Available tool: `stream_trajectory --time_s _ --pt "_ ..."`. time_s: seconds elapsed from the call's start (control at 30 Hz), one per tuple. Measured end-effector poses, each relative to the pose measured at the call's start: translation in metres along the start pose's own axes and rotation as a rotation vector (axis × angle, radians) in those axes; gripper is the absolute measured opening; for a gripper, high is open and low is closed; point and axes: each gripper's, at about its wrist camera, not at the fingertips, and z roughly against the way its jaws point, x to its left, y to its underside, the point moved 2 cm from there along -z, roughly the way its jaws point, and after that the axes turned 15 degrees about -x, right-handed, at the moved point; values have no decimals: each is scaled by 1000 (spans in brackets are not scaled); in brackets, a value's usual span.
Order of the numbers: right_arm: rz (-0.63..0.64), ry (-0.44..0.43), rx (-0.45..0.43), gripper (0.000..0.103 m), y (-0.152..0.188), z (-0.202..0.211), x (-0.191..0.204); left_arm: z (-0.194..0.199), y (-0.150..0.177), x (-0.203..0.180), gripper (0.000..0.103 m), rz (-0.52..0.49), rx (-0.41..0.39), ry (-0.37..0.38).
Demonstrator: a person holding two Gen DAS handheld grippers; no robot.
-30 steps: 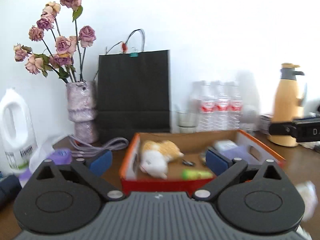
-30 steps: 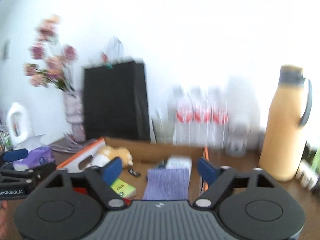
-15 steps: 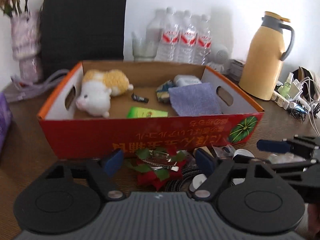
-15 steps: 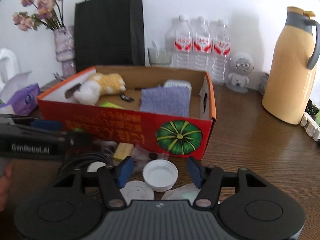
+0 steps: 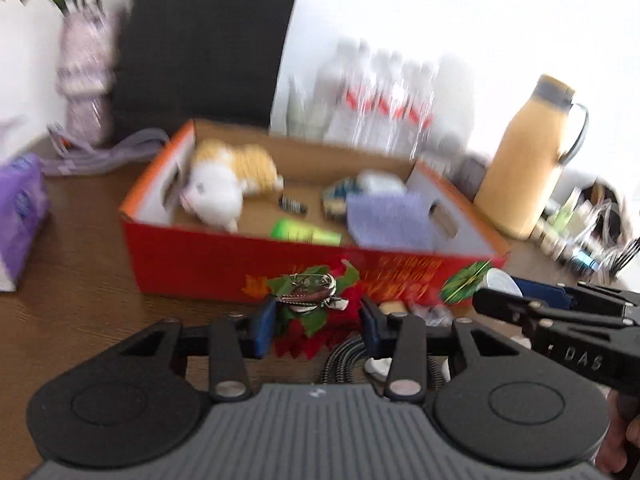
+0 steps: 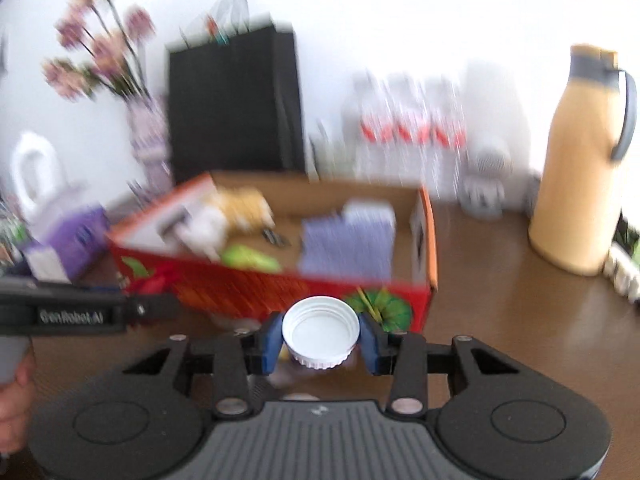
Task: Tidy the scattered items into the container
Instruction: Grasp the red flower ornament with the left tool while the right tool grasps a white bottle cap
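Observation:
A red and orange cardboard box stands on the brown table and holds a plush toy, a purple cloth and a green item. My left gripper is shut on a red and green flower hair clip, lifted in front of the box. My right gripper is shut on a white plastic lid, held in front of the box. The right gripper also shows at the right of the left wrist view.
A braided cable and small bits lie in front of the box. A yellow thermos, water bottles, a black paper bag, a vase of flowers and a purple tissue pack stand around it.
Both grippers have closed and risen: the left took the flower clip, the right took the white lid off the table. Both views now tilt upward and blur.

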Motion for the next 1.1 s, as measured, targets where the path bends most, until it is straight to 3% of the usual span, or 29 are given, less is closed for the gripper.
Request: stream_trajectory --time_s 0.1,0.2,0.37,0.5,0.63,0.8,0.97,1.1 --pt "23 -33 -121 39 -14 32 18 42 -1 -3 46 -35 -116 0" --pt "38 -63 -190 39 -13 58 36 70 10 1 45 25 -99 19" --pt "-3 -119 -178 39 10 84 57 112 23 -1 45 41 -143 31" --pt "4 -119 -157 39 15 91 66 111 6 2 45 60 -155 70" --pt "10 -97 -185 39 -12 86 54 70 -28 12 45 44 -129 83" --pt "76 -80 -193 39 -70 35 34 -29 -80 13 45 -23 -31 29" --pt "88 -85 -33 39 -118 -68 15 -143 -94 8 45 -77 129 -9" --pt "30 -51 93 39 -120 -140 -8 -218 -82 12 45 -24 262 -38"
